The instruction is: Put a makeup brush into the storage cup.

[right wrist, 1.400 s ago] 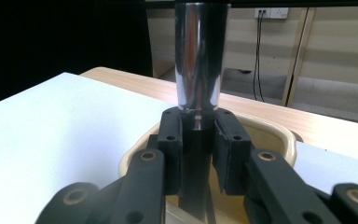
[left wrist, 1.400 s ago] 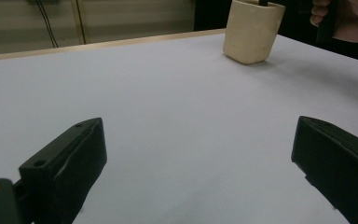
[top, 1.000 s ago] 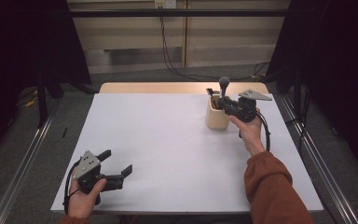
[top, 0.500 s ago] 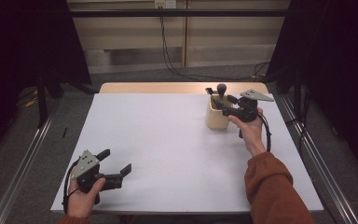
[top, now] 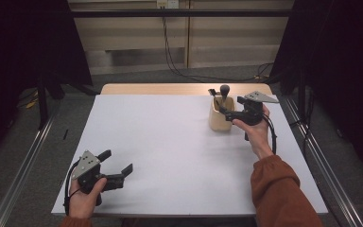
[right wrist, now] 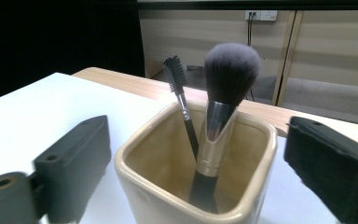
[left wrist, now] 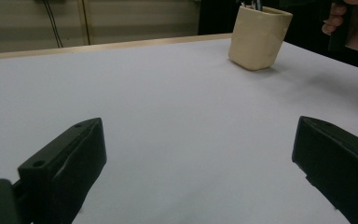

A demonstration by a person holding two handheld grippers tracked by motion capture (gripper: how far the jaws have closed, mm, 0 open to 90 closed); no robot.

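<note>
1. Nearest the person, the left gripper (top: 116,172) rests low over the front left of the white desk (top: 170,151). Its jaws stand wide with nothing between them, well apart from the work.

2. Farther back on the right, the right gripper (top: 227,112) is held at the cream holder (top: 220,116). Its jaws have just been opening and now stand wide to either side of the holder's near rim, pressing on nothing.

3. In the right gripper view, the powder brush (right wrist: 223,112) stands upright inside the holder (right wrist: 168,186), handle down and bristles up. It seems to be let go and settled.

4. Just behind it in the same holder leans a thin brow brush (right wrist: 181,100), comb end up.

5. Judging from this, the placing of the powder brush looks done: both brushes are in the holder and no other loose item lies on the desk. What seems left is drawing the right gripper back without knocking the holder.
</note>
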